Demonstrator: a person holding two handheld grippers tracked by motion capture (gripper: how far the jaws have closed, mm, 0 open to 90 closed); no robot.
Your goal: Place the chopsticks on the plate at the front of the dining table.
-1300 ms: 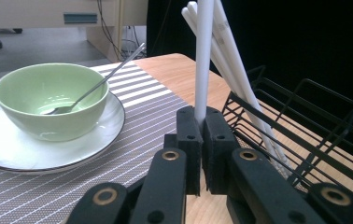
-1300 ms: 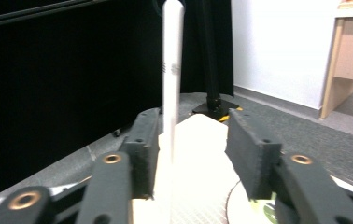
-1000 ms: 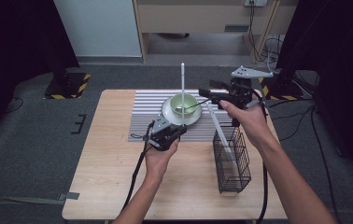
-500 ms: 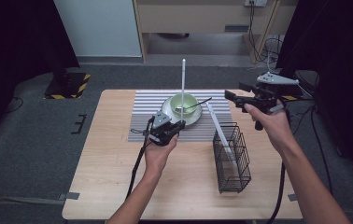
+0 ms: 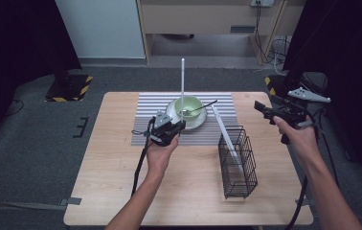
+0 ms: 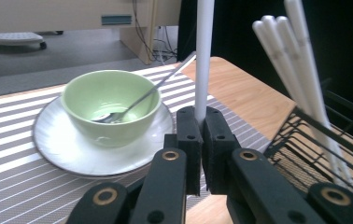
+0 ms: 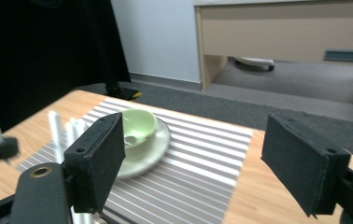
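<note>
the wooden table (image 5: 121, 191) carried a striped mat (image 5: 145, 108), and a black wire basket (image 5: 238, 163) stood on the bare wood beside the left gripper's jaws. white sticks (image 5: 224, 134) leaned in that basket, their upper ends tilted toward the mat. beyond the left jaws sat a white saucer (image 6: 62, 154) holding a green bowl (image 6: 111, 105), with a spoon (image 6: 156, 88) resting inside, its handle slanting up over the rim.

the left gripper (image 5: 176, 127) was clamped on one white stick (image 5: 182, 86); its long axis ran straight up from the jaws, lower end pinched between them, top end free in the air. in the left gripper view the jaws pressed close together on either side of it.

the right gripper (image 5: 260, 108) hung off to the side, well apart from the basket, its jaws spread wide with nothing between them; bowl and saucer lay ahead of them.
</note>
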